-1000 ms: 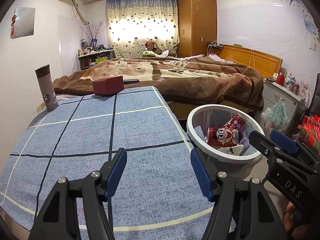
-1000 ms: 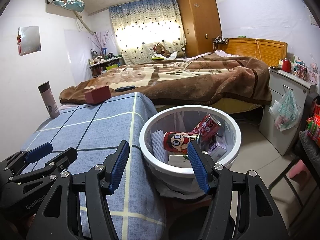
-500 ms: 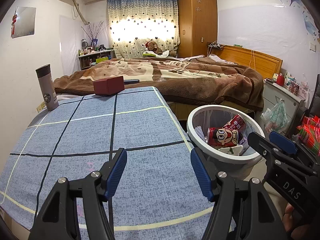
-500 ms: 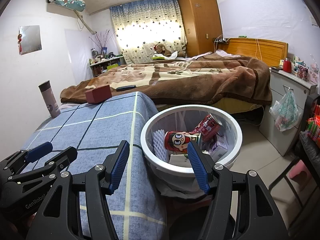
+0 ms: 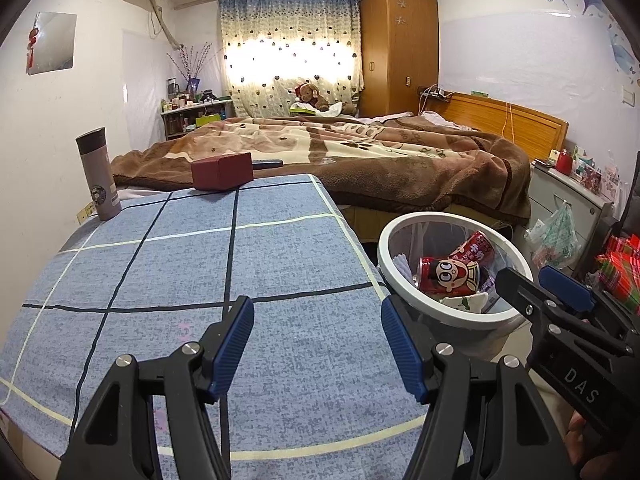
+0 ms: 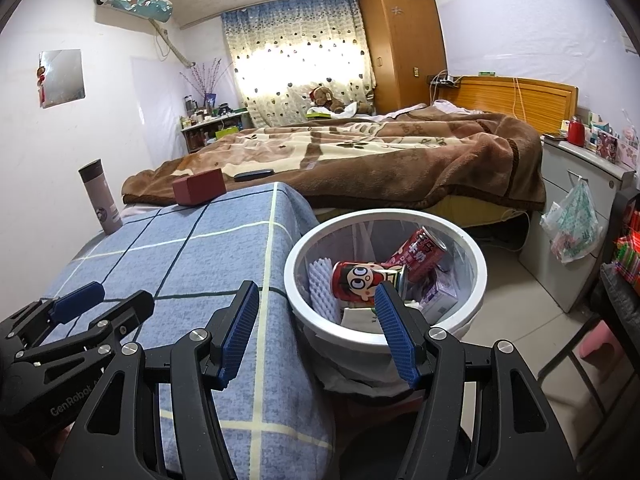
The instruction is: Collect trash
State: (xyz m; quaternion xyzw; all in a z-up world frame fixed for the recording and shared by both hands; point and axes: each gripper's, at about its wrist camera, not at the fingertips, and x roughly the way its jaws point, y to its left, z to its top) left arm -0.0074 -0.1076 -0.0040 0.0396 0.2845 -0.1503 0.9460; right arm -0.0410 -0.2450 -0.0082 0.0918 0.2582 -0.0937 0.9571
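Both tools, left (image 5: 317, 344) and right (image 6: 316, 330), gape empty over the counter (image 5: 192, 264) (bin (image 6: 476, 256) beside it holds cans (image 6: 358, 280)).

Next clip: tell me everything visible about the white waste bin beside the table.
The white waste bin is round, with a thick white rim and see-through mesh-looking walls over a pale liner. It stands upright on the floor beside the blue checked tablecloth; whether they touch is unclear. Inside lie two red cans, a white foam sleeve, a purple carton and paper scraps. Neither hand-held gripper touches it.
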